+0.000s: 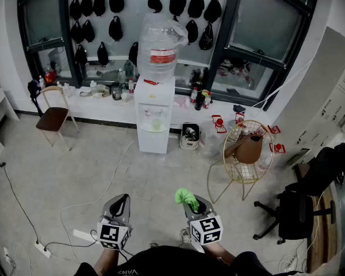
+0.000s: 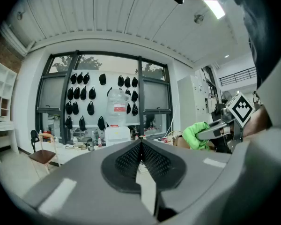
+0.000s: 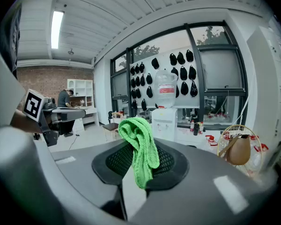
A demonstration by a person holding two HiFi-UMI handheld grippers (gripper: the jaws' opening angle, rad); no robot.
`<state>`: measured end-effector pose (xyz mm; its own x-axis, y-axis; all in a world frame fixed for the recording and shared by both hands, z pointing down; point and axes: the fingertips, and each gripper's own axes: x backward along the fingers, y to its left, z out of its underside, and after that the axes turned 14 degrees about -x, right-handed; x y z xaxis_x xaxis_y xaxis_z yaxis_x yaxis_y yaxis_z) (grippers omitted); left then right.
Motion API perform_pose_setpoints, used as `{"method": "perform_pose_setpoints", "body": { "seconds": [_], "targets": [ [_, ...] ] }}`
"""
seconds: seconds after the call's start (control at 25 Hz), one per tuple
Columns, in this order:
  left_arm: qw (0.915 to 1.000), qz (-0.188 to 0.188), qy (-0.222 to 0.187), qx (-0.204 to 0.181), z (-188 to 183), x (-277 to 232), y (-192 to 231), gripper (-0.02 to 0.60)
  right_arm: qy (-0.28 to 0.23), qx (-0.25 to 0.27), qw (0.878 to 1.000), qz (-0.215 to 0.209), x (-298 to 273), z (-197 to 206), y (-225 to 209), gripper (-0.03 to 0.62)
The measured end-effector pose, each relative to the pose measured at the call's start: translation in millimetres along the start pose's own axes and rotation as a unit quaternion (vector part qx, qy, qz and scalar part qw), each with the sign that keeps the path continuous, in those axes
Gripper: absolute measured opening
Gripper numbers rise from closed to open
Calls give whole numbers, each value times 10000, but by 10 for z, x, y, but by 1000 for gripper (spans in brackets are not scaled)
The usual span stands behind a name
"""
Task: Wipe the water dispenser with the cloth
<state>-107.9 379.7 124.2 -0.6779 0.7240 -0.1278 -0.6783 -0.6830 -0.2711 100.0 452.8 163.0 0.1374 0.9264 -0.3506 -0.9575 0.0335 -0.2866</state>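
A white water dispenser point(image 1: 154, 117) with a clear upturned bottle point(image 1: 160, 46) stands against the window wall, some way ahead of both grippers. My right gripper point(image 1: 193, 203) is shut on a bright green cloth point(image 1: 186, 198), which bunches above the jaws and hangs down in the right gripper view point(image 3: 141, 147). My left gripper point(image 1: 120, 203) is shut with nothing in it; its jaws meet in the left gripper view point(image 2: 141, 154). The dispenser point(image 2: 117, 134) shows small there, and likewise in the right gripper view point(image 3: 164, 123).
A brown chair point(image 1: 53, 115) stands at left, a gold wire chair point(image 1: 246, 153) with a brown bag at right, and a black office chair point(image 1: 299, 203) at far right. Cables and a power strip point(image 1: 80, 234) lie on the floor. A small bin point(image 1: 190, 135) sits beside the dispenser.
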Motion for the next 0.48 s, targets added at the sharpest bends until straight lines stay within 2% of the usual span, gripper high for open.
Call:
{"method": "perform_pose_setpoints", "body": {
  "seconds": [0.24,0.48],
  "targets": [
    [9996,192,-85,192,100,18,62,3,-206,-355,9991,-84,-9,-24,97,95],
    [9977,362,112,564,333,-192,100,3,113,-333,9993,79,-277,100,-19,95]
  ]
}}
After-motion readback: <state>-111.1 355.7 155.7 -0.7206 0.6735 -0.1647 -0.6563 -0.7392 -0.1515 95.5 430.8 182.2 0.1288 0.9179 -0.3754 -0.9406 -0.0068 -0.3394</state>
